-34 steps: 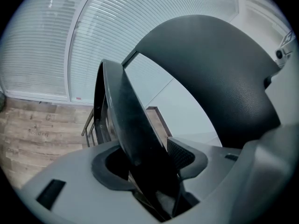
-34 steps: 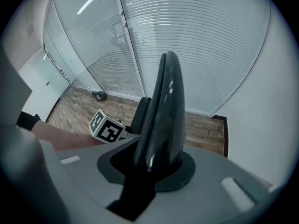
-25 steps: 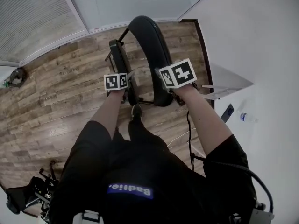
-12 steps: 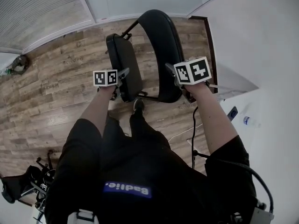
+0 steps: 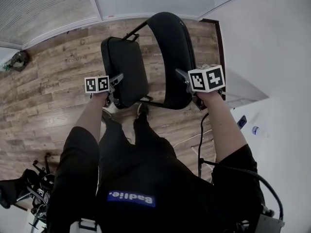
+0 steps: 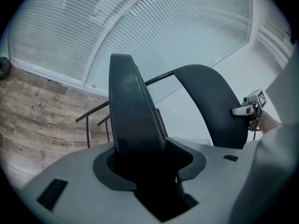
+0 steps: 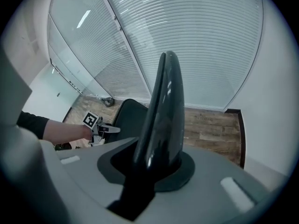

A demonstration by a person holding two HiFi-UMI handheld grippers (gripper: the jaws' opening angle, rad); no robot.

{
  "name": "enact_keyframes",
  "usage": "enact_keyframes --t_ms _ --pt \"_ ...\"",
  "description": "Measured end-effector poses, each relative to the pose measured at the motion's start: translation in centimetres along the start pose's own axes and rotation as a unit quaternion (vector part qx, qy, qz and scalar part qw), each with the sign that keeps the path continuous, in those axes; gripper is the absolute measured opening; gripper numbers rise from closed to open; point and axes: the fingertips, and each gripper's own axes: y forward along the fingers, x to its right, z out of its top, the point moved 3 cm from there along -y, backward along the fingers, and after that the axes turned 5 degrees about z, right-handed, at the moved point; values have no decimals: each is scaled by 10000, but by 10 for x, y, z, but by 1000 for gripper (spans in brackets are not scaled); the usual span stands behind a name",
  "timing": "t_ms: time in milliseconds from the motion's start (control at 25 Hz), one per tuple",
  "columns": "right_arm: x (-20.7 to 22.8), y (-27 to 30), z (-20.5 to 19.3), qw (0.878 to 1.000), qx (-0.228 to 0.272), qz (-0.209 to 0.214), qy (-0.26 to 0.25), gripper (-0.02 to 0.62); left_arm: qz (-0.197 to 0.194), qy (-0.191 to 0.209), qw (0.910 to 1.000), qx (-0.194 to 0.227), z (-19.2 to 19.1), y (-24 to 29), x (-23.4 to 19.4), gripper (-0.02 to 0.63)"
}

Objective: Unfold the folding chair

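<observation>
Your left gripper [image 5: 115, 80] is clamped on the near edge of the black padded seat [image 5: 125, 64], and the cushion fills the gap between its jaws. Your right gripper [image 5: 183, 76] is clamped on the side edge of the curved black backrest [image 5: 170, 42]. The folding chair [image 5: 167, 84] stands on the wood-plank floor [image 5: 53, 96] just ahead of your legs. Its 2 panels are spread apart, with the seat angled out to the left of the backrest.

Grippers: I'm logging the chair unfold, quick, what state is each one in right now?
Left gripper: jaws closed on the chair seat.
Right gripper: jaws closed on the chair backrest.
</observation>
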Motion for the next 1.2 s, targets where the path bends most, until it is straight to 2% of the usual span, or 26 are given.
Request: enact_keyframes --t_ms 320,640,880,1200 --pt "11 16 -4 9993 69 333 131 80 -110 -273 9996 16 -9 -12 -49 201" --pt "22 37 -12 9976 125 630 240 80 -159 -656 9974 237 -22 -21 -109 210" --pt "38 55 -15 9958 205 814 362 80 -433 -758 9956 345 -25 -20 -146 210" --pt "55 74 -31 9920 312 1147 420 80 -474 -875 9939 483 -42 -18 -189 226"
